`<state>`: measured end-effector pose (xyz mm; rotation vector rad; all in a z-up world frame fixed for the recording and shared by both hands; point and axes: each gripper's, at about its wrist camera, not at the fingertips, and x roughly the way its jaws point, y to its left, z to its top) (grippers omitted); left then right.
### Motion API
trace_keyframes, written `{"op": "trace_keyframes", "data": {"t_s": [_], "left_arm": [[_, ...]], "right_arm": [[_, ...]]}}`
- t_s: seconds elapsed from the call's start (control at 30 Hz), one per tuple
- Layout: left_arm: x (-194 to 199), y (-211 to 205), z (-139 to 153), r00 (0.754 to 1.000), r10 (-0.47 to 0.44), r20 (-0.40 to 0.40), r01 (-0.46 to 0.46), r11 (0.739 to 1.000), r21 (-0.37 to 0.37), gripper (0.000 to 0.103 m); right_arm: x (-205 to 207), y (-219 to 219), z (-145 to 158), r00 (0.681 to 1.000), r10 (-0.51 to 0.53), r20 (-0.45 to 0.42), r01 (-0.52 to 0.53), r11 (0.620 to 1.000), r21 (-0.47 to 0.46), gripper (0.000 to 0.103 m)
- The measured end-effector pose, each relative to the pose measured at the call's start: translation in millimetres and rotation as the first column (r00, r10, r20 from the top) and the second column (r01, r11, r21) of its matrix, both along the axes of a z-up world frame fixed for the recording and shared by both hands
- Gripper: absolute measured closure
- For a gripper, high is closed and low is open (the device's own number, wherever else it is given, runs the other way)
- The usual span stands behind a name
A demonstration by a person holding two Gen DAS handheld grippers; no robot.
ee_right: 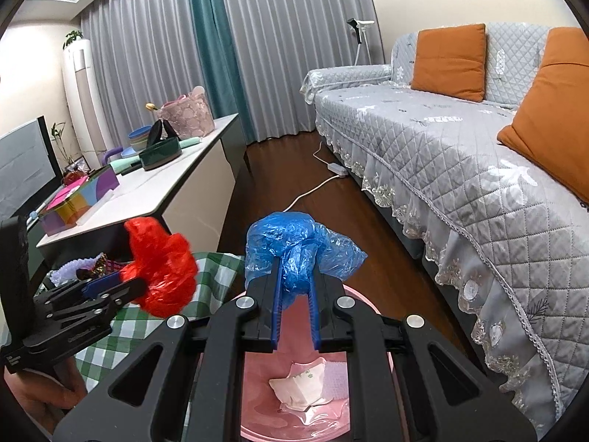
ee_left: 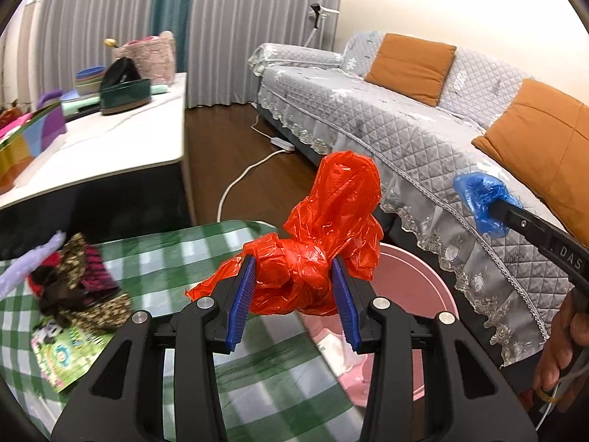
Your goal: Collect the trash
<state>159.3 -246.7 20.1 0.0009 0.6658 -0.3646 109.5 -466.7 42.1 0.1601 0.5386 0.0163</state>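
Green-and-white checked cloth [ee_left: 206,254] covers the low surface at the left, and on it lie a heap of dark patterned fabric [ee_left: 79,281] and a small green printed packet [ee_left: 60,350]. Behind them, a white surface [ee_left: 121,147] carries a colourful box [ee_left: 25,140], stacked bowls [ee_left: 88,79], a dark green basket [ee_left: 125,94] and a pink quilted bag [ee_left: 147,59].

The left claw [ee_left: 294,294] is pinching a crumpled red plastic bag [ee_left: 327,228] between its blue pads [ee_left: 241,302]; the bag bulges up and forward past the pads, held in the air above the edge of the cloth and the near rim of a pink bin [ee_left: 423,294]. From the right wrist view the same red bag sits to the left, over the checked cloth.

The right claw [ee_right: 296,294] is pressed together on a crumpled blue plastic bag [ee_right: 294,246], which hangs above the pink bin. Inside the bin lies crumpled white paper [ee_right: 302,386].

Between the white surface and the sofa runs dark wood floor [ee_right: 294,169], crossed by a white cable [ee_right: 309,191] leading to a power strip [ee_right: 337,168]. To the right stands a sofa with a grey quilted cover [ee_right: 441,154] and lace trim close beside the bin, with two orange cushions [ee_right: 449,60]. Grey curtains [ee_right: 147,55] with a teal panel hang behind.
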Motion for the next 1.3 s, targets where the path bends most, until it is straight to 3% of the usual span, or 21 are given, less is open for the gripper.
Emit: {"op": "trace_keyframes", "data": {"t_s": [0.5,0.53,0.57,0.63,0.93,1.3], "left_arm": [[24,-46,-22,0.995,-0.087,-0.049,0.088,0.996,0.021,0.059],[25,-49,-23,0.994,-0.094,-0.057,0.095,0.995,0.025,0.055],[26,-51,-25,0.992,-0.104,-0.068,0.107,0.994,0.031,0.053],[25,-53,-25,0.992,-0.109,-0.068,0.112,0.993,0.039,0.047],[14,-31,-17,0.996,-0.067,-0.056,0.069,0.997,0.032,0.046],[-15,18,18,1.0,-0.012,0.009,0.012,0.999,0.034,0.046]], "right_arm": [[14,-15,-23,0.997,-0.041,-0.067,0.04,0.999,-0.014,0.087],[15,-16,-23,0.996,-0.046,-0.071,0.045,0.999,-0.017,0.074],[15,-16,-23,0.995,-0.06,-0.077,0.058,0.998,-0.024,0.05],[14,-19,-23,0.994,-0.092,-0.065,0.091,0.996,-0.026,0.034],[12,-19,-18,0.993,-0.103,-0.055,0.102,0.995,-0.011,0.034],[2,4,-6,0.997,-0.071,-0.019,0.071,0.997,-0.024,0.034]]}}
